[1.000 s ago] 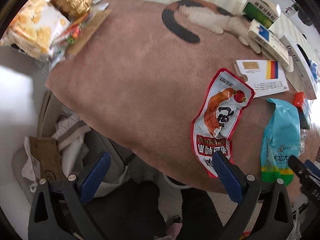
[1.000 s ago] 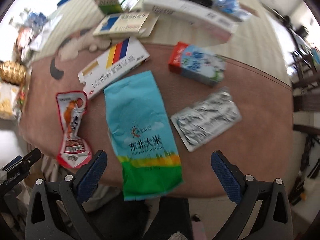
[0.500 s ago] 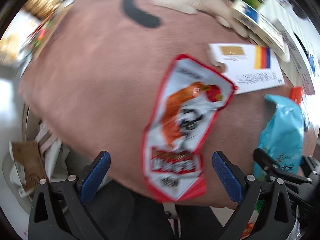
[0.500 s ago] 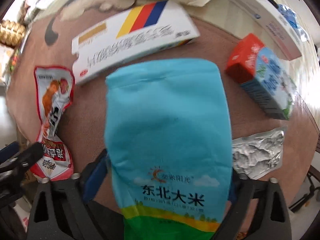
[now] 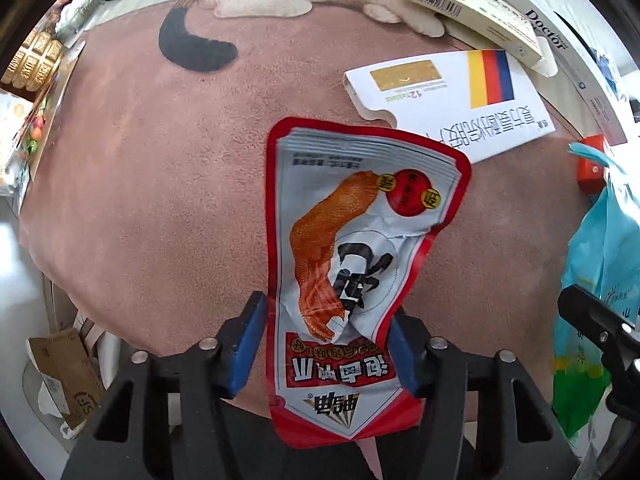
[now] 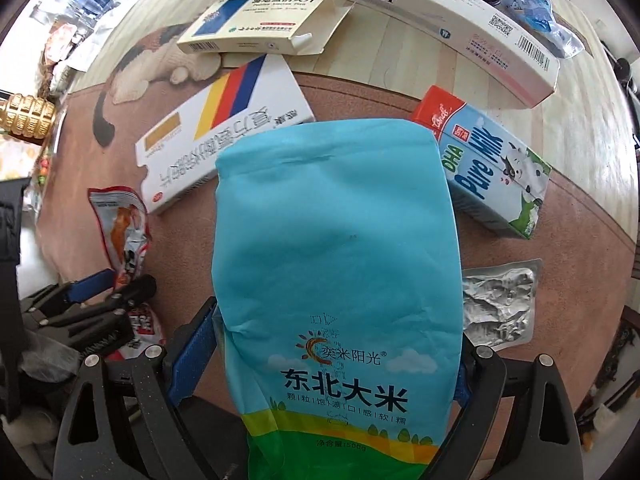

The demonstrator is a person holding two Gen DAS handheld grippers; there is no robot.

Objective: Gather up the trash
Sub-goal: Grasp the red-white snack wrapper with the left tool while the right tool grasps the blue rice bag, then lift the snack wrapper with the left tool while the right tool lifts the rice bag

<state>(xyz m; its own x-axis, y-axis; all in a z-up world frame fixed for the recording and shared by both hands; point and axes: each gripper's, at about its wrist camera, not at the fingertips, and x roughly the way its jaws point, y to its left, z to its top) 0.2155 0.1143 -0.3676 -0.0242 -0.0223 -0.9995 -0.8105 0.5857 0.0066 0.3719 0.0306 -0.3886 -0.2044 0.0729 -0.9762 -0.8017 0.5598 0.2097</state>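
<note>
Grasp step, both sides. Left gripper (image 5: pixel 326 344) pinches the red snack wrapper (image 5: pixel 352 264) at the near edge of the brown mat (image 5: pixel 160 184) — right gripper (image 6: pixel 336 356) clamps the blue rice bag (image 6: pixel 336 240) likewise. Next, likely lift both clear; milk carton (image 6: pixel 492 176) and boxes lie beyond.

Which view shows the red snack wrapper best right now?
The left wrist view: the red snack wrapper fills the centre, full length, between the left hand-held gripper pads. The right wrist view shows it only small at the left edge, partly hidden by that gripper.
</note>
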